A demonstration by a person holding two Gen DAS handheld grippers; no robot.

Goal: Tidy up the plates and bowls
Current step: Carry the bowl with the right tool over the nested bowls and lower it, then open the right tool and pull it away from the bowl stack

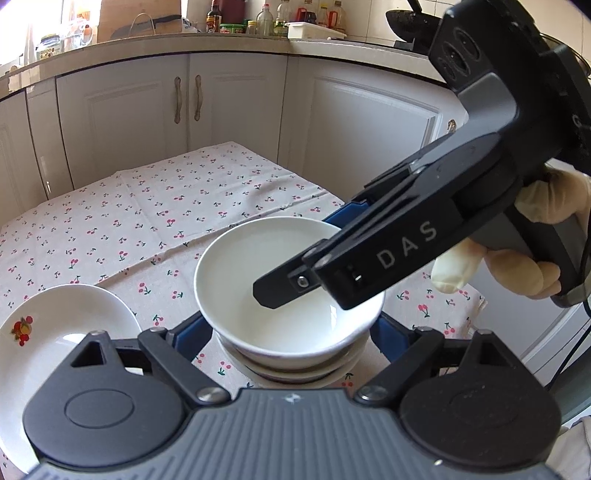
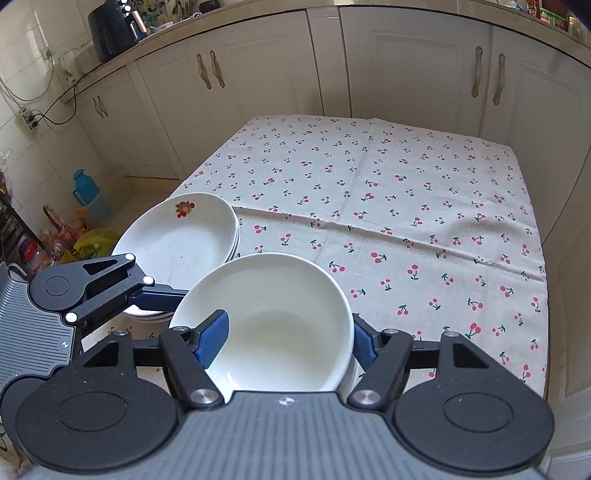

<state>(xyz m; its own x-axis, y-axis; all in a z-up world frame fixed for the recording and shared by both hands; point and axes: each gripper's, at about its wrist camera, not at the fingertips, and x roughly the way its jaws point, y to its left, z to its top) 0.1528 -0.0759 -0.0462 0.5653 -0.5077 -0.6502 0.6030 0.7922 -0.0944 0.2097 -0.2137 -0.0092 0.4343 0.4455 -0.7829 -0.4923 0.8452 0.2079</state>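
- Centrally, we see a plain white bowl (image 1: 291, 295) sitting on top of a short stack of bowls (image 1: 295, 369) at the near edge of the desk (image 2: 406, 184), which is covered by a cherry-print cloth.
- From the right wrist view, our right tongs (image 2: 288, 336) straddle the bowl's (image 2: 273, 325) rim: one blue pad (image 2: 212, 338) lies inside the bowl against its wall, the other pad (image 2: 364, 345) sits outside the rim on the far side. The jaws are spread wide; we cannot tell whether they press on the bowl.
- From the left wrist view, our left tongs (image 1: 291, 332) flank the stack, a blue pad (image 1: 192, 334) on either side at the level of the lower bowls, jaws apart. Contact with the stack is hidden by the bowl.
- In that same view the right tool's black body (image 1: 388, 258), marked DAS, reaches down over the bowl, held by our gloved right hand (image 1: 524, 258).
- Just beside the bowls, to the left, stands a stack of white plates (image 2: 181, 236); the top plate bears a small fruit motif near its rim.
- Beyond the desk run cream cabinets (image 2: 406, 66) under a counter carrying bottles and jars (image 1: 266, 18).
- On the floor at left stands a teal flask (image 2: 85, 186) near some bags.
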